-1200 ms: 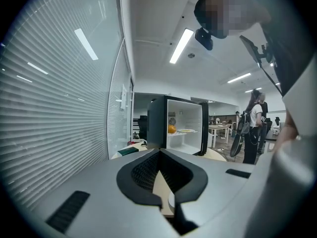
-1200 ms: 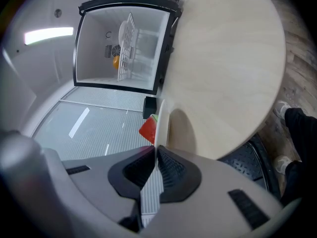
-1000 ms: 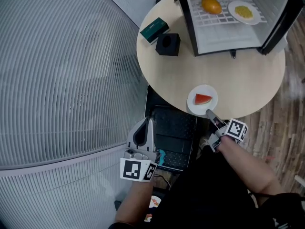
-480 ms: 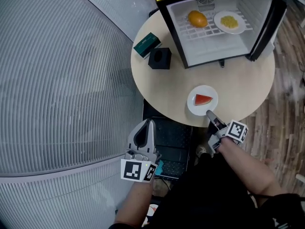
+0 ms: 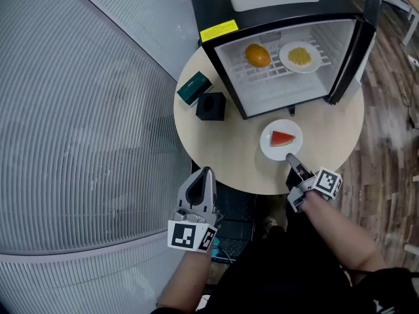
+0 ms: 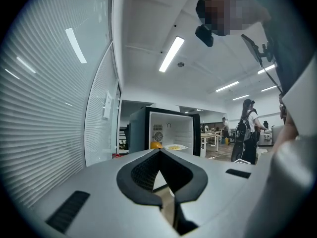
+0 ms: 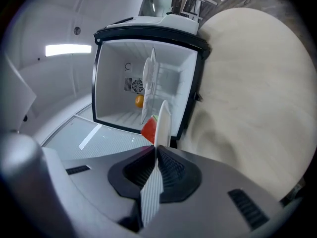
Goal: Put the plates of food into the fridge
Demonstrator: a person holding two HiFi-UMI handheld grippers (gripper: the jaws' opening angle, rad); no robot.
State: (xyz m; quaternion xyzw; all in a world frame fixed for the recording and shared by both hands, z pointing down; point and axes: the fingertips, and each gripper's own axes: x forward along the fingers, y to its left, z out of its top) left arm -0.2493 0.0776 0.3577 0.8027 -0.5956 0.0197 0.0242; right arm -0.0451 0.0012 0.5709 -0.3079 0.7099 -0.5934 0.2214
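Right gripper [image 5: 289, 157] carried watermelon plate [image 5: 269, 143] nearer fridge [image 5: 207, 8].

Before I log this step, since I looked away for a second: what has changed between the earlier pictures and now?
The right gripper, shut on the rim of the watermelon plate, has carried it across the table toward the open fridge. The left gripper, shut and empty, came forward to the table's edge. The orange, the plate of yellow food, the green box and the black box stayed put.
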